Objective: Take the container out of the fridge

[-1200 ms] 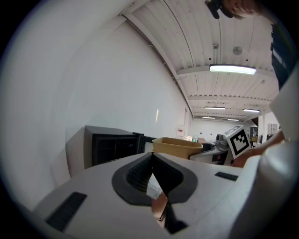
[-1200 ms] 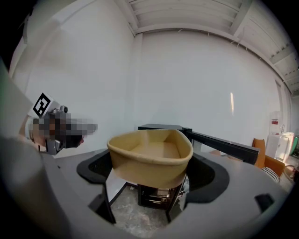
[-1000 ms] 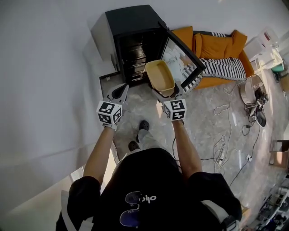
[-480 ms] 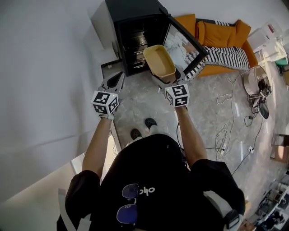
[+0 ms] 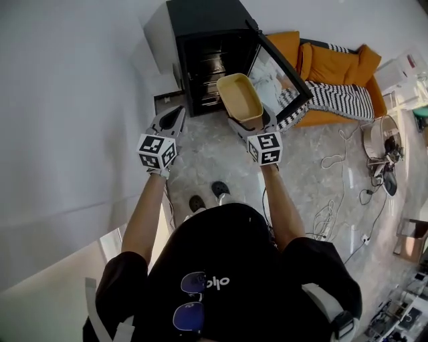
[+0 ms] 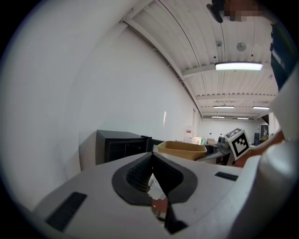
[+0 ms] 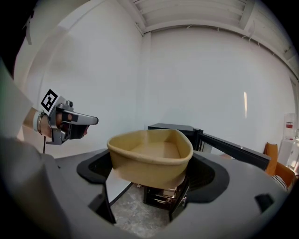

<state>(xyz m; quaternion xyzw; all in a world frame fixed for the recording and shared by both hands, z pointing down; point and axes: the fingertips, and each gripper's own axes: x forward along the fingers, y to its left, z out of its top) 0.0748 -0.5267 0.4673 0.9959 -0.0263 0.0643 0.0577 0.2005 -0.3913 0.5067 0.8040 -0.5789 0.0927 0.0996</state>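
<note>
While my right gripper (image 5: 249,123) clamps the tan container (image 5: 239,99) before the fridge (image 5: 204,17), my left gripper (image 5: 175,117) sits closed, empty

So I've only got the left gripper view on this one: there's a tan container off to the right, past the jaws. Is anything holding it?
Observer: Yes, the right hand-held gripper is shut on the container at its near wall and holds it in the air.
Reviewer: Is it out of the fridge?
Observer: It appears so. In the head view it hangs in front of the fridge, whose door stands open.
Reviewer: Anything inside it?
Observer: No, the right gripper view shows a bare bottom.
</note>
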